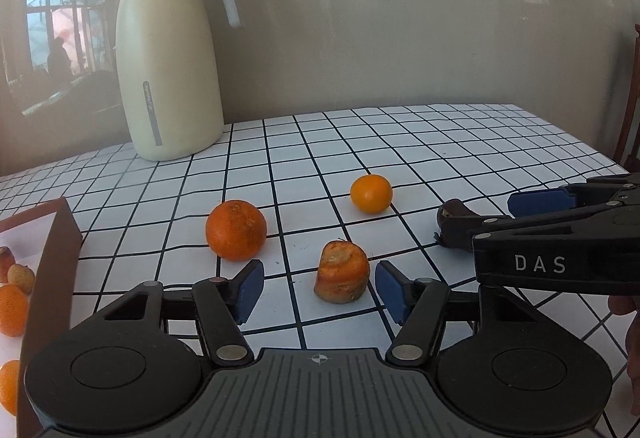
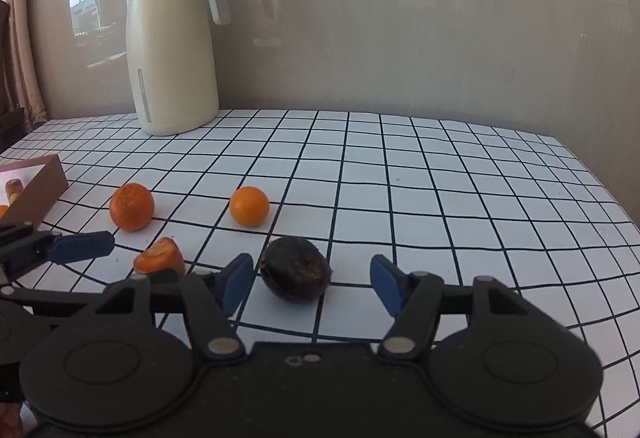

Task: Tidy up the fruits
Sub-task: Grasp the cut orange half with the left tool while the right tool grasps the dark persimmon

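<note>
Tablecloth, black-gridded white, against wall

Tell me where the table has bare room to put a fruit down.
Bare: the grid cloth right of the small orange and dark fruit, out to the table's right edge; also between the jug and the fruits. Crowded: the near left, around the big orange, cut piece and box.

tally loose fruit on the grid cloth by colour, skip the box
Orange: 3, namely large orange, small orange, cut orange piece
Dark: 1, dark fruit
Total: 4
</note>
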`<state>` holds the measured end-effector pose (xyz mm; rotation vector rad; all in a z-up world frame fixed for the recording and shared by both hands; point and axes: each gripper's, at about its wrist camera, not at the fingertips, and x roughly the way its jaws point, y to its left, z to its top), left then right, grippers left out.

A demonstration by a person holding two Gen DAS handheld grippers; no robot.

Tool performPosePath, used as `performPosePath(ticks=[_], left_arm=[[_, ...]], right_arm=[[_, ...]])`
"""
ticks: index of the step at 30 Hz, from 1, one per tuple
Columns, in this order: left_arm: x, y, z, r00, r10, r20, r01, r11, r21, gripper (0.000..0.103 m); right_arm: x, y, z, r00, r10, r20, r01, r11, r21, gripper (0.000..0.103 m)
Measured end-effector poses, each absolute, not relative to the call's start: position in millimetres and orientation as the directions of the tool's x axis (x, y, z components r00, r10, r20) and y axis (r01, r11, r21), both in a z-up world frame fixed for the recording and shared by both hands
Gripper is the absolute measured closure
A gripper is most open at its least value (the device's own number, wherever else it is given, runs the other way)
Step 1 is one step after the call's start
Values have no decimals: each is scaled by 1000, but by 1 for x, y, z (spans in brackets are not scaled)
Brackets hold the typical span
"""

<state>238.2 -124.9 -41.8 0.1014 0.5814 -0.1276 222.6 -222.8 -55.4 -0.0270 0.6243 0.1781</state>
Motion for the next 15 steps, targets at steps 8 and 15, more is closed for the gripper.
performPosePath(ticks=[8, 15], left_arm=[[251, -127, -44, 813, -77, -577, 126, 991, 46, 44], [256, -132, -46, 804, -105, -585, 153, 988, 33, 72]], right_arm=[[238, -227, -64, 763, 210, -611, -172, 978, 121, 62], [241, -227, -65, 755, 229, -615, -182, 973, 139, 69]])
